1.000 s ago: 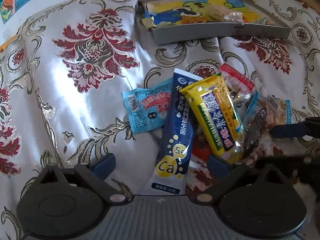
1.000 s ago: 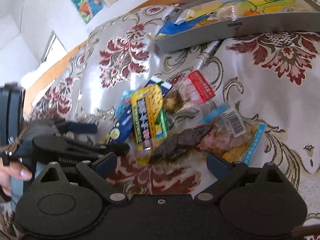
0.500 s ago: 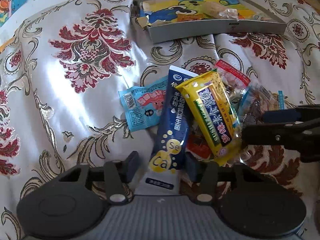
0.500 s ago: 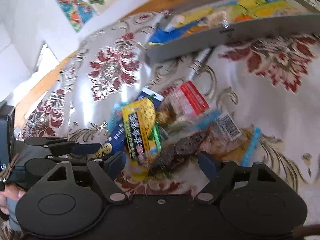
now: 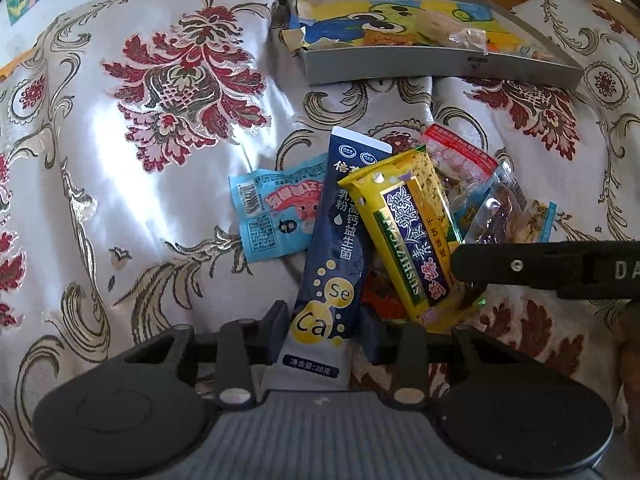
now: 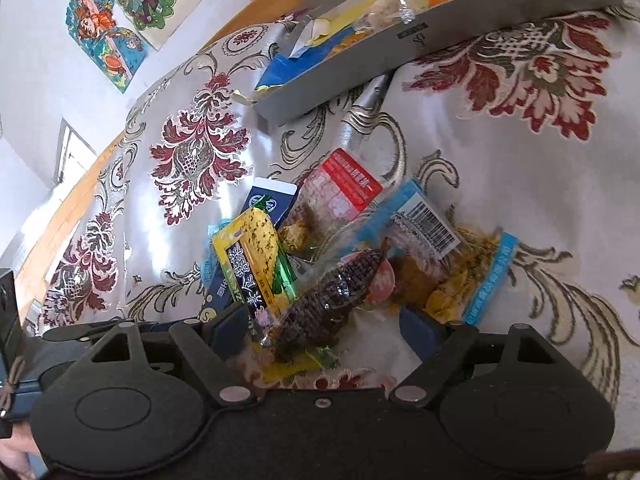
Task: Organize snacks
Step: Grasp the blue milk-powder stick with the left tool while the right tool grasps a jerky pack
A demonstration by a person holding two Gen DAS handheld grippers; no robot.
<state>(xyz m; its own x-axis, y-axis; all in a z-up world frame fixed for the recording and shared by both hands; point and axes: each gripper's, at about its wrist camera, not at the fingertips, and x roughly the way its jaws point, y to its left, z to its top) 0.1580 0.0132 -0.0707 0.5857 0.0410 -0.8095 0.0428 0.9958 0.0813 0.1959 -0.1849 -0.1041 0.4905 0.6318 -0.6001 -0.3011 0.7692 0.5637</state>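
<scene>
Snack pile on a glossy brocade cloth, silver with dark red floral motifs, creased. Six packets counted: one long navy stick sachet marked "Se Ca"; one yellow bar wrapper lying across it; one light blue pouch, crinkled, to the left; one red-and-clear packet; one clear packet with a dark knobbly piece; one blue-edged clear packet with barcode. One shallow grey tray beyond the pile, cartoon-printed floor, a few wrapped pieces inside. Left gripper: jaws narrow, pinching the lower end of the navy sachet. Right gripper: jaws wide, straddling the dark-piece packet, pads not touching it. The right gripper's black finger overlaps the yellow wrapper's end in the left view.
</scene>
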